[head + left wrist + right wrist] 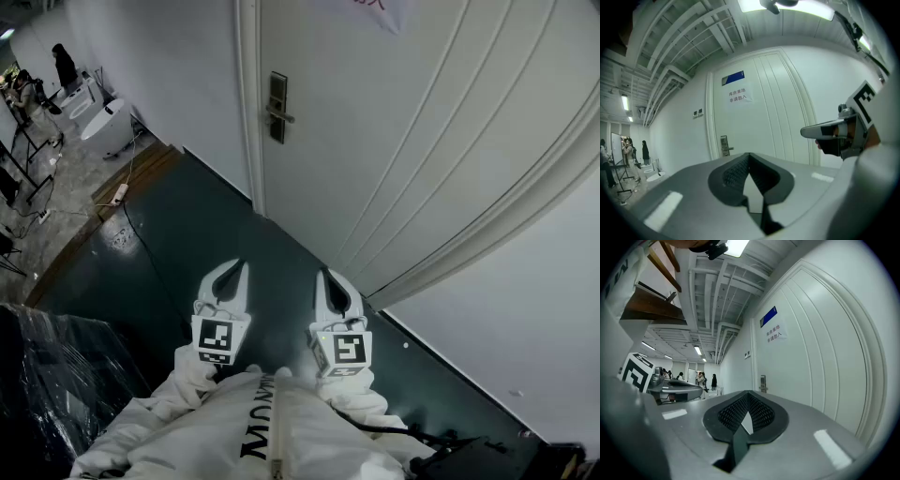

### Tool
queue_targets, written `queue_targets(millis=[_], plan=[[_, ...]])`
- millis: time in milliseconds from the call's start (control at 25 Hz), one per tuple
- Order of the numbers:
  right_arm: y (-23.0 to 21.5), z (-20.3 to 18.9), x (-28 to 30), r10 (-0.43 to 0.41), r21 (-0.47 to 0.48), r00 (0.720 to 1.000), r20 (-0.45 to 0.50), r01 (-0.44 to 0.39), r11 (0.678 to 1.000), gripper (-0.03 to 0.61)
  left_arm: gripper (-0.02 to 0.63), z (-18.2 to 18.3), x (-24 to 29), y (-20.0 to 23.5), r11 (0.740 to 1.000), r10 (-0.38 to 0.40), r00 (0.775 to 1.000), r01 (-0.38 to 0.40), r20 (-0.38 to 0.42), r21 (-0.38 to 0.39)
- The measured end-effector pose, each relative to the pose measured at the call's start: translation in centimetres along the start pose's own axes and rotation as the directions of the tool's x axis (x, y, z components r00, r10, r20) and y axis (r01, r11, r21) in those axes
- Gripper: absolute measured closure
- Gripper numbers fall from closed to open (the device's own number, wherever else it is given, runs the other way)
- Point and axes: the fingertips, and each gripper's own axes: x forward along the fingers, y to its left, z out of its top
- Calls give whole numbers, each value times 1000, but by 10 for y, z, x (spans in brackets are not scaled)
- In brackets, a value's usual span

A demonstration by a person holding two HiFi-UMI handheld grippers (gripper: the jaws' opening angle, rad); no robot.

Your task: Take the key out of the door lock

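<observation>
The white door (403, 141) stands shut ahead, with a dark lock plate and lever handle (277, 108) on its left side. No key can be made out on the lock at this distance. Both grippers are held low in front of the person's white jacket, well short of the door. My left gripper (242, 266) is shut and empty, as is my right gripper (323, 274). In the left gripper view the lock plate (724, 146) is small, above the closed tips (749, 155). In the right gripper view the lock plate (763, 383) sits just above the closed tips (748, 393).
Dark green floor (197, 234) lies between me and the door. A black plastic-wrapped bulk (56, 375) is at the lower left. A power strip (118, 194) and cable lie on the floor at left. White bathroom fixtures (108, 127) and people (64, 66) are far left.
</observation>
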Motion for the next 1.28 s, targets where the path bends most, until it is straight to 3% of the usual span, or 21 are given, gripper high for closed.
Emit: queue_targets(millis=[360,600,880,1280], plan=[[4,2,3,33,7,999,7,-33,999,580,614,-1,0,0,1000,12,1000,-12,-6,-1],[0,10,-2,84,7,994,64,-85,996,578,614,-2,-2,-8,999,36,999,-36,-15,3],[-2,3,2,112,31,993,44,-114,993,578,614,-8,-9,-7,997,76,996,-76,-36,3],[0,-11,28,122,54,992,6,-122,991,578,614,-25,5,7,997,75,995,-76,-64,-18]])
